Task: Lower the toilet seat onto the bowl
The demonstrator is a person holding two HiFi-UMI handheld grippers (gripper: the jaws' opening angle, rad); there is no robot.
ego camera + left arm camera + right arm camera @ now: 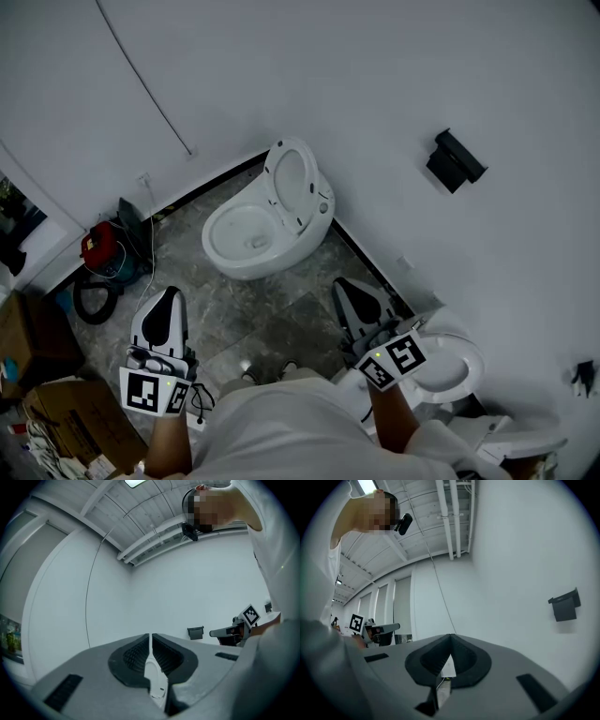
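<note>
In the head view a white toilet stands against the wall. Its seat is raised and leans back above the open bowl. My left gripper hangs over the floor, short of the bowl and to its left, jaws shut and empty. My right gripper is to the right of the bowl near the wall, also shut with nothing held. Neither touches the toilet. In the left gripper view the left gripper points up at the wall with its pads together. The right gripper looks the same in its own view.
A second white toilet stands at the lower right beside my right arm. A black fixture hangs on the wall. A red machine with a black hose and cardboard boxes crowd the left. A grey tiled floor lies between.
</note>
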